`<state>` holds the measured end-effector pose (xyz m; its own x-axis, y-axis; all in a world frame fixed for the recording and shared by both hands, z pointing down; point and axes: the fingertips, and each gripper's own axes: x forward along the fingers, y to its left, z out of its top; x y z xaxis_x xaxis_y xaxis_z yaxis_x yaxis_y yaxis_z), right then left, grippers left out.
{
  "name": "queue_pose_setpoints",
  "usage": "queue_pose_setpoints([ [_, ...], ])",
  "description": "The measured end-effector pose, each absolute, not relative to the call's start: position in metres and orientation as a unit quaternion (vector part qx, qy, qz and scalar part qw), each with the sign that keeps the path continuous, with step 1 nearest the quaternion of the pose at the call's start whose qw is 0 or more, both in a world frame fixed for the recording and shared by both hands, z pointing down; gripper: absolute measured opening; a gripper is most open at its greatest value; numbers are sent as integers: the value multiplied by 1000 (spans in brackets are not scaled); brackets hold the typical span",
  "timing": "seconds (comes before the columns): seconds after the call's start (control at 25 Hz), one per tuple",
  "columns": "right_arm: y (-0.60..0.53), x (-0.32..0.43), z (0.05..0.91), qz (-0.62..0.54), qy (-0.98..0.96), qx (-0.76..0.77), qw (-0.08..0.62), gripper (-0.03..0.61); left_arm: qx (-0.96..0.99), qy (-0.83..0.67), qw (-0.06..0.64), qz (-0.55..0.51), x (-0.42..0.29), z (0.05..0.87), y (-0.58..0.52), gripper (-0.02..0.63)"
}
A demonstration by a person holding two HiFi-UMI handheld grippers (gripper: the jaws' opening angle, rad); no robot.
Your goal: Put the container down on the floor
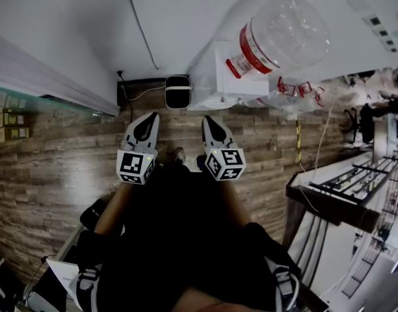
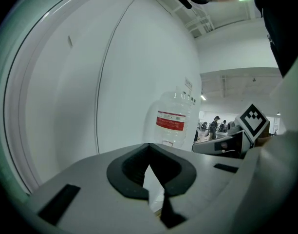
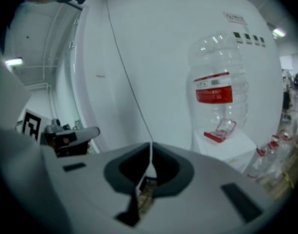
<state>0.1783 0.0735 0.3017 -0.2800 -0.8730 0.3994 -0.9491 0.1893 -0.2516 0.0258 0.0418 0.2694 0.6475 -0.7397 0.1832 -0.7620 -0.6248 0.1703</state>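
The container, a big clear water jug point(image 1: 283, 34) with a red label, stands on a white box point(image 1: 218, 77) against the white wall. It also shows ahead in both gripper views, as the jug point(image 2: 172, 121) and the jug point(image 3: 219, 96). My left gripper point(image 1: 152, 116) and right gripper point(image 1: 206, 119) hang side by side over the wood floor, close to my body and short of the box. Both are shut and hold nothing. The left gripper view shows its jaws point(image 2: 149, 146) meeting at the tips; in the right gripper view the right gripper point(image 3: 150, 146) looks the same.
A small black and white device point(image 1: 177, 91) and a black strip point(image 1: 142, 88) sit at the wall base left of the box. Several small clear bottles point(image 1: 296, 93) with red caps lie right of it. A dark table point(image 1: 326, 197) stands at the right. A cable point(image 1: 139, 25) runs down the wall.
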Motion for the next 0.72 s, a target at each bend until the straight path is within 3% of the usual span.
queue_pose_setpoints([
  [0.72, 80, 172, 295, 227, -766, 598, 69, 32, 906, -402, 119, 50, 28, 272, 42, 26],
])
